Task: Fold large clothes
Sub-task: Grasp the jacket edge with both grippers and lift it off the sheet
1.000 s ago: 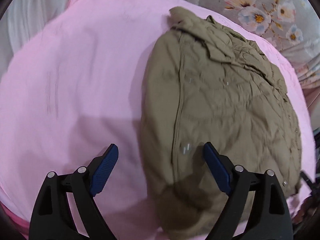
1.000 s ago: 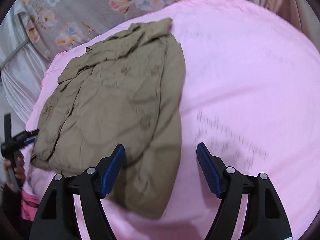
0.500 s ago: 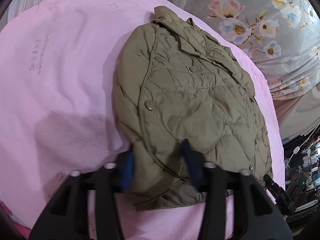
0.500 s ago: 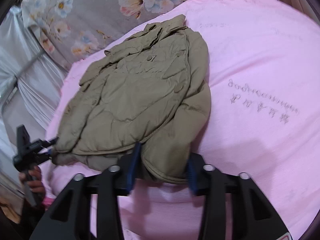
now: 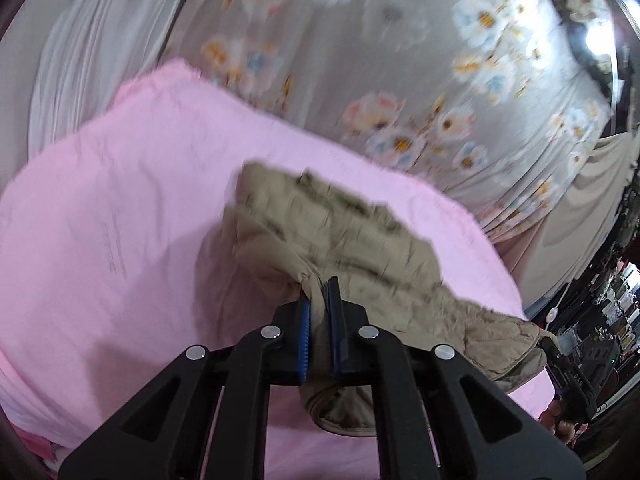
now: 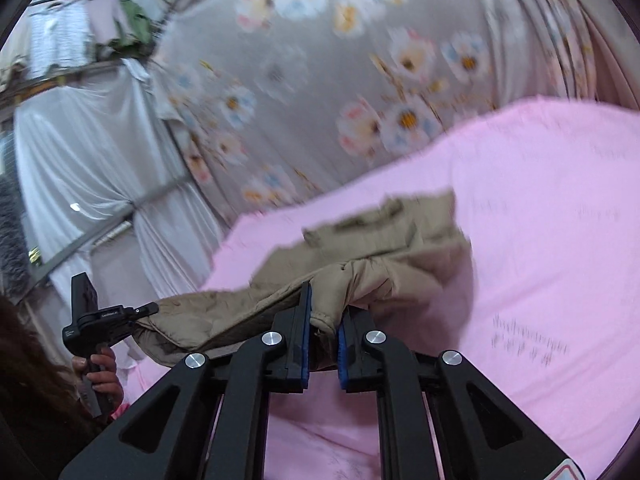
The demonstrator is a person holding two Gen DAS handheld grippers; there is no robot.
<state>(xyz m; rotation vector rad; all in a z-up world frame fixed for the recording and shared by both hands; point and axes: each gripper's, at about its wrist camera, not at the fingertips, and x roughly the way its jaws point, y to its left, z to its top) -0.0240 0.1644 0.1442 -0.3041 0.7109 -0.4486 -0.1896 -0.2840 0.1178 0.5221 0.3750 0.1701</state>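
Jacket (image 5: 360, 248) on pink bedspread (image 5: 120, 200)

Right gripper (image 6: 323, 316) — clamped on jacket (image 6: 384, 276)

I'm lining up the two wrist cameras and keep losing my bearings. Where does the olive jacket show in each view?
Left wrist: the olive jacket runs from centre to lower right, its near hem pinched in the left gripper.
Right wrist: the olive jacket runs from centre to lower left, its hem pinched in the right gripper.
Shared landmark: the pink blanket beneath it, with the floral sheet beyond.
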